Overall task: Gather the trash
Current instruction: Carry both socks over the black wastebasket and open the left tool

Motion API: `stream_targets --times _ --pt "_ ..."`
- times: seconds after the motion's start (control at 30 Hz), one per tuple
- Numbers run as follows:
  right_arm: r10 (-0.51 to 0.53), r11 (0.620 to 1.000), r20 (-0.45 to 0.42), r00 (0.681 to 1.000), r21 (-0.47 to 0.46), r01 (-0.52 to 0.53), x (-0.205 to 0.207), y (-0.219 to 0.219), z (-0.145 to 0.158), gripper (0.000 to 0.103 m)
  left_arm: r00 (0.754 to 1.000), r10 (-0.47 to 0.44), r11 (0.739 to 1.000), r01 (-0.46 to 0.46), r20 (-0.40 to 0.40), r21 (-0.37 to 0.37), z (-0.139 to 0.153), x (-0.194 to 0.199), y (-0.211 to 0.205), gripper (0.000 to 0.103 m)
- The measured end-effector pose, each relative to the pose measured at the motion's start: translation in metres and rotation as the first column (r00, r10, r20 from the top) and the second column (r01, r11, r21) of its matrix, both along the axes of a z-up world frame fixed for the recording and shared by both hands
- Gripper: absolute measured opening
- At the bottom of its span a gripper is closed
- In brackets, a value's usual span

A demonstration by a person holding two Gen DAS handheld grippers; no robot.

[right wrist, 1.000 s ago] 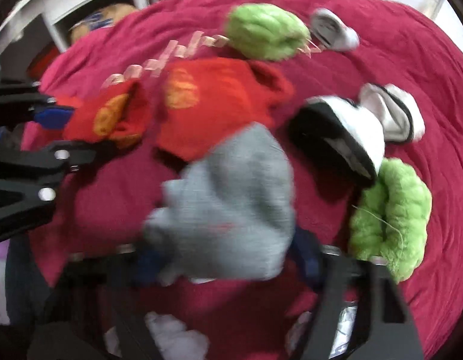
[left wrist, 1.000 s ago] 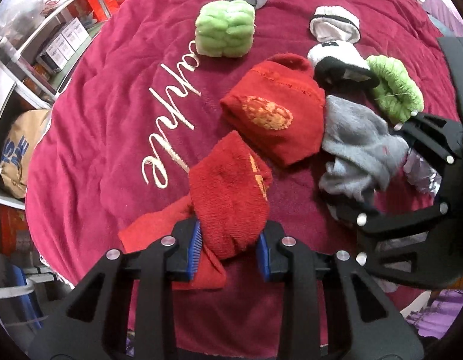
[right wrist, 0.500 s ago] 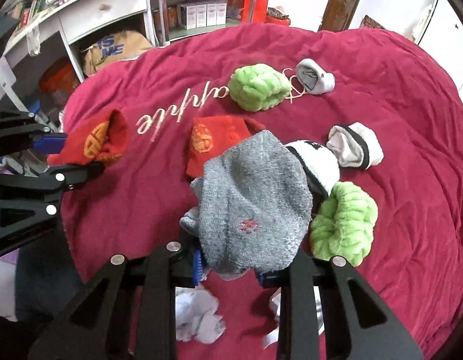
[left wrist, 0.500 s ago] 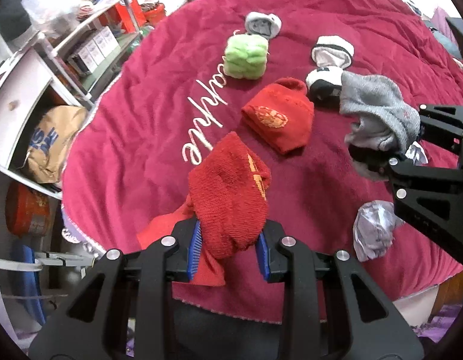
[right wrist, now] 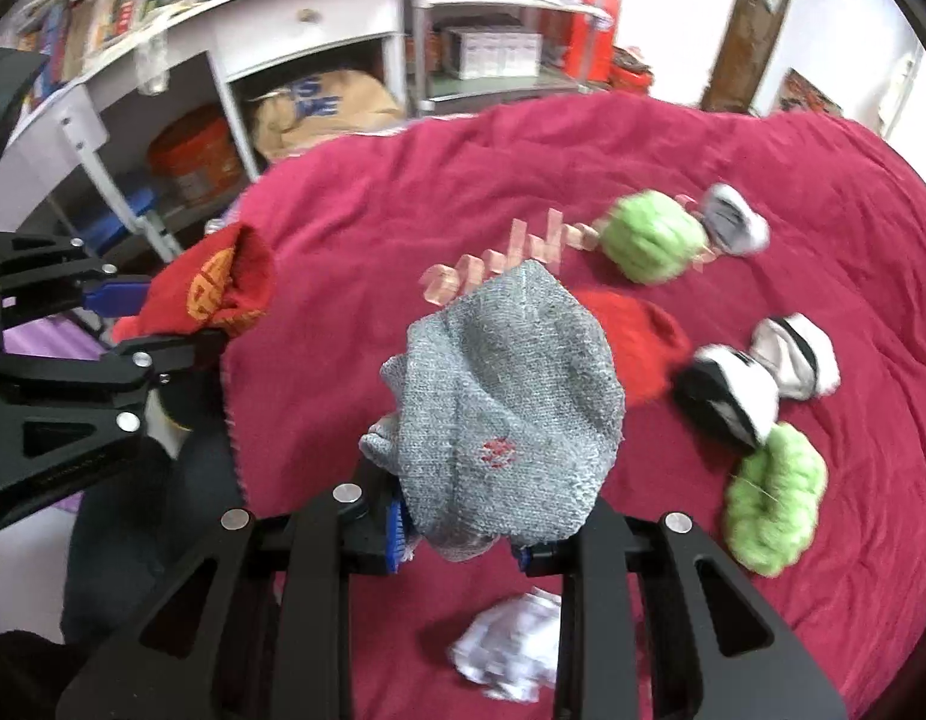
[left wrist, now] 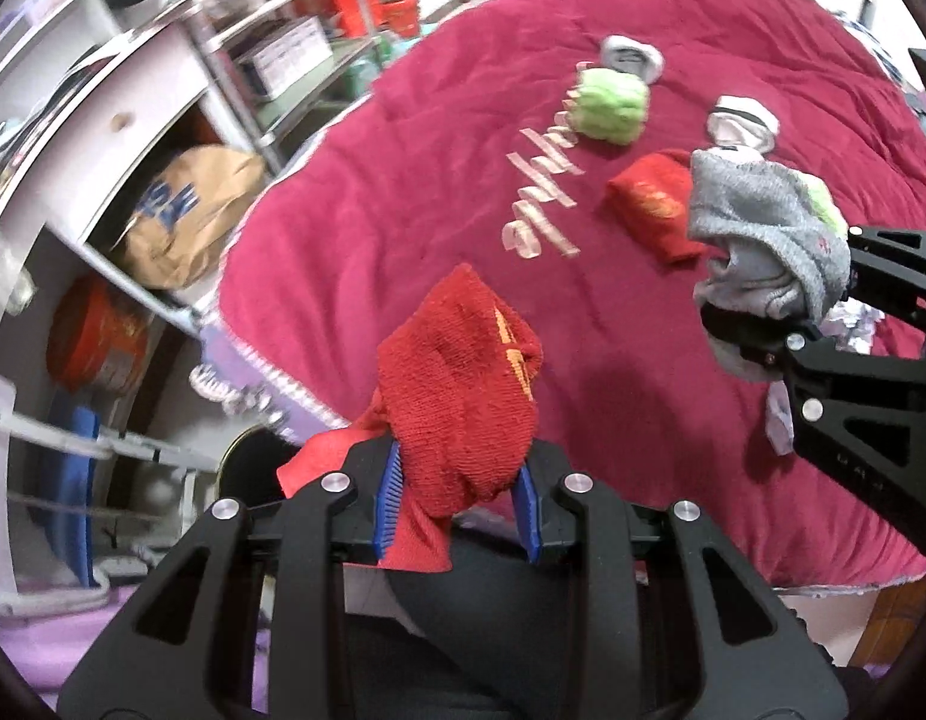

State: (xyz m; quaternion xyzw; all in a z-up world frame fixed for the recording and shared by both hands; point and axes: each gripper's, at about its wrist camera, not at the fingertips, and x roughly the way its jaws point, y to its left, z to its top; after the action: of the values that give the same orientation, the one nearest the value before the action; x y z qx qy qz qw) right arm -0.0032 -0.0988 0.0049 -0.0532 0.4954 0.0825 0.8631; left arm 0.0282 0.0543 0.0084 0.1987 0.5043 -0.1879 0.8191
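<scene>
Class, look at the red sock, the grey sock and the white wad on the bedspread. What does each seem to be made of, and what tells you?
Red sock: looped terry knit, fuzzy matte pile. Grey sock: finer flecked knit, visible ribs. White wad: probably crumpled paper or tissue, sharp creases; blurred, so uncertain.

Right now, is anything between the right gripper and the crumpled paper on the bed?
Yes. The right gripper is shut on a grey sock, so its jaws are full. The paper lies on the blanket just below, with nothing on it.
</scene>
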Motion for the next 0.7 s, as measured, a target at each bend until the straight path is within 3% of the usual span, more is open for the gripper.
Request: stream_targets --times 0.27,0.7 --pt "0.123 0.992 0.012 0.992 0.026 -0.123 0.016 0.062 -0.005 0.024 0.991 0.137 0.991 -0.137 0.011 0.008 0.001 0.0 0.051 0.031" --pt "0.252 0.966 -0.01 0.968 0.061 -0.251 0.038 0.13 -0.018 0.024 0.949 0.315 0.949 -0.315 -0.027 0.009 -0.015 0.007 0.12 0.032"
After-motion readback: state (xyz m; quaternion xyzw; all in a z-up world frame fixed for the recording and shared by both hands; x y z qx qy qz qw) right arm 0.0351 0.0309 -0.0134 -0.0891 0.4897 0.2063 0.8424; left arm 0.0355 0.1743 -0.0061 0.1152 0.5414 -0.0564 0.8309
